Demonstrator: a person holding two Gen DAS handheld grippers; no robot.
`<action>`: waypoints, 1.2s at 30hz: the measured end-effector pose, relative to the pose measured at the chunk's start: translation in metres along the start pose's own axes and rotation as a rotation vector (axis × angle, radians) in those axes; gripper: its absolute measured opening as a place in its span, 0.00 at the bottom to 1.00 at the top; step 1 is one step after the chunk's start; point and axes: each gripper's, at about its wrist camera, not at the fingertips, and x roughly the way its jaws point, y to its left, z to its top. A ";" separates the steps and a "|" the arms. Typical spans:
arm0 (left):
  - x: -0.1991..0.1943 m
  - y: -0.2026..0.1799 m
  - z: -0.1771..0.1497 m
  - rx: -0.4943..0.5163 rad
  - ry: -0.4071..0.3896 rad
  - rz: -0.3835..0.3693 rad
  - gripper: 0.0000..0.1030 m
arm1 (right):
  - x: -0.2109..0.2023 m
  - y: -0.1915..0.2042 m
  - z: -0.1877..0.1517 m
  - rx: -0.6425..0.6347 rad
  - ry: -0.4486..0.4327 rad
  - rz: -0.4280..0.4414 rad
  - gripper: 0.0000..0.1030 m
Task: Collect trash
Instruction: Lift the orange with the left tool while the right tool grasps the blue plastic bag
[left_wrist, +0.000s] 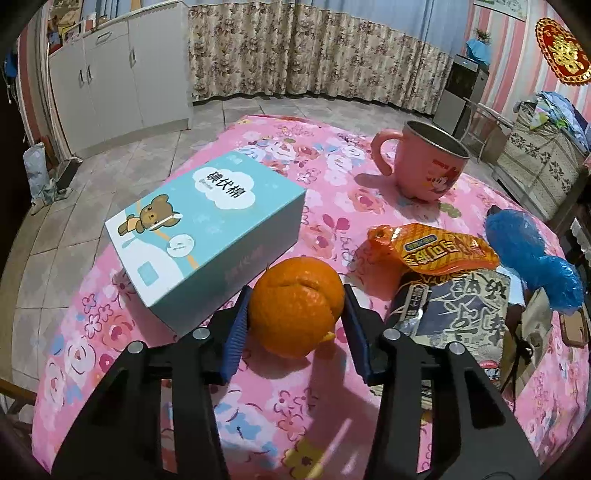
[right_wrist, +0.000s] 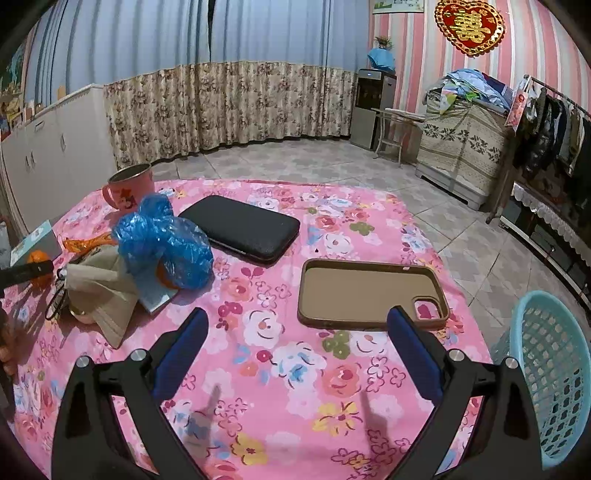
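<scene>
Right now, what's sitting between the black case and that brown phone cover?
Nothing: in the right wrist view, only bare flowered tablecloth separates the black case from the brown phone cover. The left wrist view shows neither clearly.

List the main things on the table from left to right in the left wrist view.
Teal box → orange between the left gripper jaws → pink mug → blue plastic bag.
</scene>
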 end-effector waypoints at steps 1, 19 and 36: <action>-0.002 -0.001 0.000 -0.001 -0.002 -0.008 0.45 | 0.000 0.001 0.000 -0.004 0.001 0.000 0.93; -0.049 -0.024 0.010 0.094 -0.110 -0.075 0.45 | 0.003 0.090 0.043 -0.136 -0.043 0.098 0.92; -0.068 -0.025 0.012 0.093 -0.143 -0.113 0.45 | 0.006 0.081 0.053 -0.152 0.012 0.198 0.14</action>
